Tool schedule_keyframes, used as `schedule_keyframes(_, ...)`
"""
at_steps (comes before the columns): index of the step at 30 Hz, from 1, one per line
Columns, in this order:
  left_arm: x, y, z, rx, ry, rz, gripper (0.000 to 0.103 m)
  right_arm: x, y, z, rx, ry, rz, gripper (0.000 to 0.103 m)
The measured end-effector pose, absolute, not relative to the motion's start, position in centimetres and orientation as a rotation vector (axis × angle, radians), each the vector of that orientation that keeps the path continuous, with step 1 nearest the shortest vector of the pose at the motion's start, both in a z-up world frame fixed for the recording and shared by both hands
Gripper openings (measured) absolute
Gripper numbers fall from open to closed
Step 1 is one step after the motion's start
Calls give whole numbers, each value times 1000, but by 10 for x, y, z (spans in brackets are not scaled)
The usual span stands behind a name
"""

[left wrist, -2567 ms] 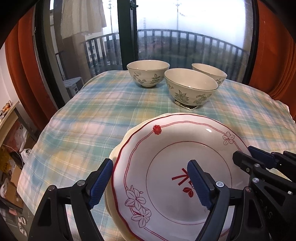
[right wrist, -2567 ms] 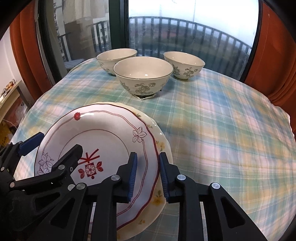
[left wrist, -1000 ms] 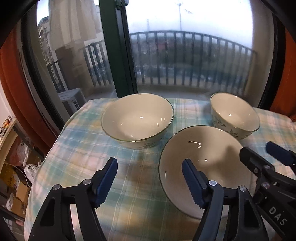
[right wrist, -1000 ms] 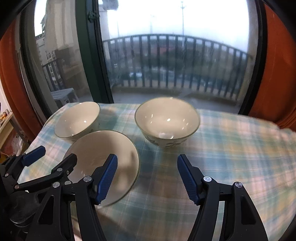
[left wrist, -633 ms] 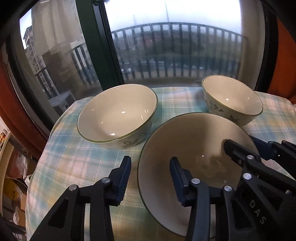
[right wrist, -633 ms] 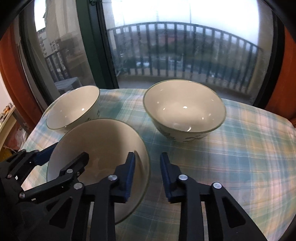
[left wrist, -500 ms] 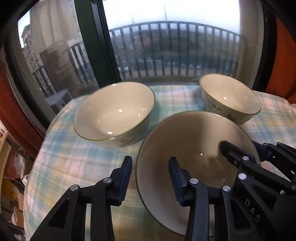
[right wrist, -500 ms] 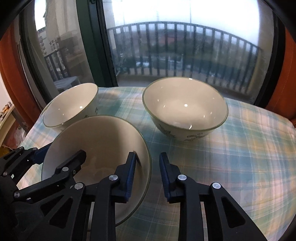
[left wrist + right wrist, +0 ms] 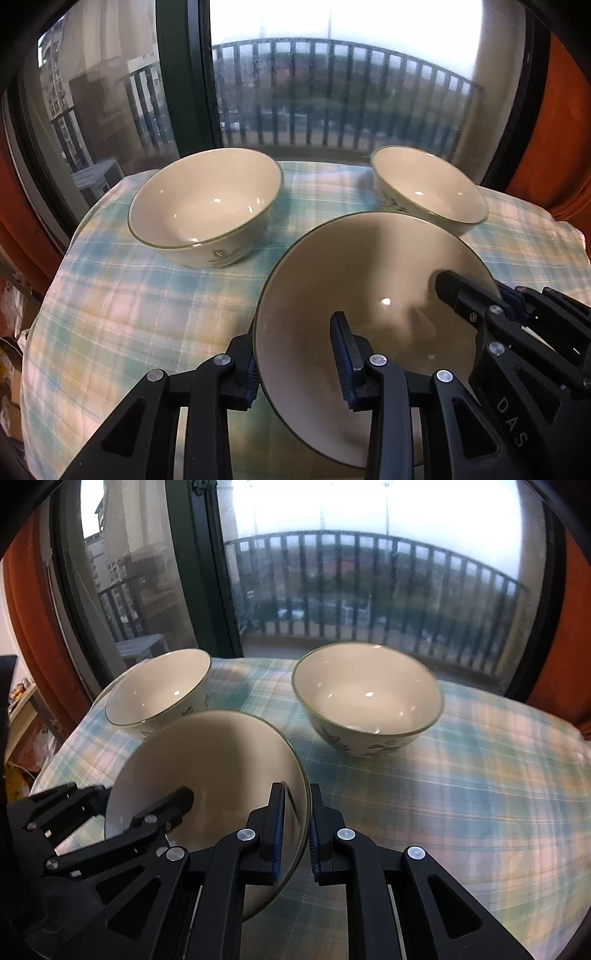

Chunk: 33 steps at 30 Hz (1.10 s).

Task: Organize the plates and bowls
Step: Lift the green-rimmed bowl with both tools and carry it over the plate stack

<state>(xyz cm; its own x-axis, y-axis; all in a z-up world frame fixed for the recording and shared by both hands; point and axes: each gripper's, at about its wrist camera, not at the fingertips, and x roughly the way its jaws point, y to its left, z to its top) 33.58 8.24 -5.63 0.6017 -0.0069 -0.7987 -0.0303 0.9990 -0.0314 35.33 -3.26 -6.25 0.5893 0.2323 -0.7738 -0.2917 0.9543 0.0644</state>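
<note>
A cream bowl with a dark rim (image 9: 369, 295) is the nearest one and is held by both grippers. My left gripper (image 9: 295, 363) is shut on its left rim, one finger inside and one outside. My right gripper (image 9: 297, 823) is shut on the same bowl's (image 9: 207, 771) right rim. The bowl is lifted and tilted. Two more cream bowls with leaf prints stand on the cloth: one at the back left (image 9: 205, 210) (image 9: 159, 690) and one at the back right (image 9: 428, 188) (image 9: 365, 698).
The round table wears a pastel plaid cloth (image 9: 122, 295) (image 9: 461, 775). Just beyond its far edge is a window with a dark frame (image 9: 183, 70) and a balcony railing outside. Orange curtains (image 9: 565, 635) hang at both sides.
Both grippers left the plate stack, came to the nearest bowl and closed on its opposite rims. The bowl now sits higher and more tilted than half a second ago.
</note>
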Motion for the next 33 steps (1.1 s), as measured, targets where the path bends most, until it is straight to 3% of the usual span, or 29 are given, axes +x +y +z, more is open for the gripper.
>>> schedule_keyframes(33, 212, 0, -23, 1, 800, -131, 34, 203, -128, 0, -43, 809, 168, 14)
